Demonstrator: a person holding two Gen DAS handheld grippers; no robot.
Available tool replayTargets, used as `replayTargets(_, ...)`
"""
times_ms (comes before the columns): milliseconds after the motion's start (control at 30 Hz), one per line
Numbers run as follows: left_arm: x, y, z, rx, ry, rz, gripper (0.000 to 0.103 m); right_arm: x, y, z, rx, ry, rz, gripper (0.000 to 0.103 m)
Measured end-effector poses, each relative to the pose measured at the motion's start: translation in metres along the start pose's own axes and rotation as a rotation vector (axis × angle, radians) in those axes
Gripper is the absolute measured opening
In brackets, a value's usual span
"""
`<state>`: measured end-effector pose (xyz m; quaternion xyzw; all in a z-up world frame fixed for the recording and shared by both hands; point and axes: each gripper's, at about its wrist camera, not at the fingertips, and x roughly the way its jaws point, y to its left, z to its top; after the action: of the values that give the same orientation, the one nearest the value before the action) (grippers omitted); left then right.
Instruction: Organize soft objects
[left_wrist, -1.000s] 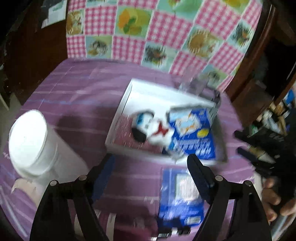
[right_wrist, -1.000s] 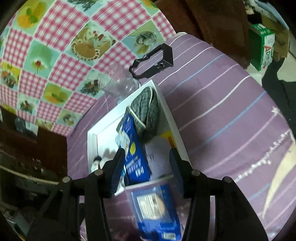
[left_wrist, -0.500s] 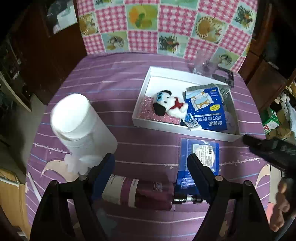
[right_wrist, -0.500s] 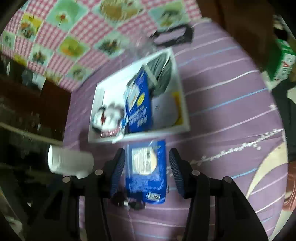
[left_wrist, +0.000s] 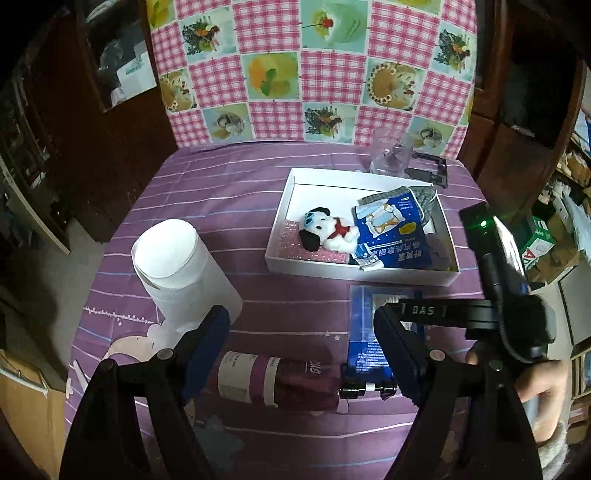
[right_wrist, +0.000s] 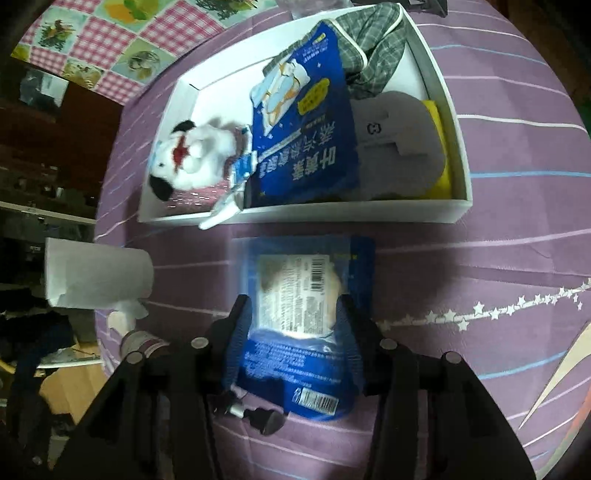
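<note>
One blue packet (right_wrist: 303, 295) lies flat on table (right_wrist: 480, 206), long axis pointing at box (right_wrist: 448, 110). Right tongs (right_wrist: 293, 310) straddle it, closing, nearer; left tongs (left_wrist: 301, 332) open, empty.

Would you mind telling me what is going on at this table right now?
A person with a gripper in each hand is sorting soft things into a white box. A plush dog, a blue pouch and a plaid cloth already lie in it. The right gripper is closing around a second blue packet lying on the purple tablecloth just outside the box; its pads do not yet seem to press on it. The left gripper hangs open above a dark red bottle.
</note>
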<state>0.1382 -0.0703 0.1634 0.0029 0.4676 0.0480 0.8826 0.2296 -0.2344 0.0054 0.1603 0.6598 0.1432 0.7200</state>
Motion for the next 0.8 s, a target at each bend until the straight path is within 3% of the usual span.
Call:
replayTargets(233, -0.007, -0.001, -0.002, -0.003, -0.040, 0.005, 0.081, 0.008, 0.016, -0.002, -0.069, -0.034, -0.179, 0.039)
replayTargets(333, -0.005, -0.002, -0.002, 0.021, -0.018, -0.034, 0.081, 0.006, 0.021, -0.003, -0.099, -0.072, -0.209, 0.027)
replayTargets(400, 0.004, -0.005, -0.001, 0.036, 0.005, -0.039, 0.081, 0.003, 0.019, -0.002, -0.098, -0.088, -0.209, 0.017)
replayTargets(500, 0.026, -0.010, 0.000, 0.058, 0.075, -0.108, 0.081, -0.001, 0.008, 0.001, -0.090, -0.094, -0.173, 0.008)
replayTargets(800, 0.077, -0.010, 0.000, 0.042, 0.186, -0.135, 0.080, -0.027, 0.007, -0.004, -0.087, -0.157, -0.092, 0.006)
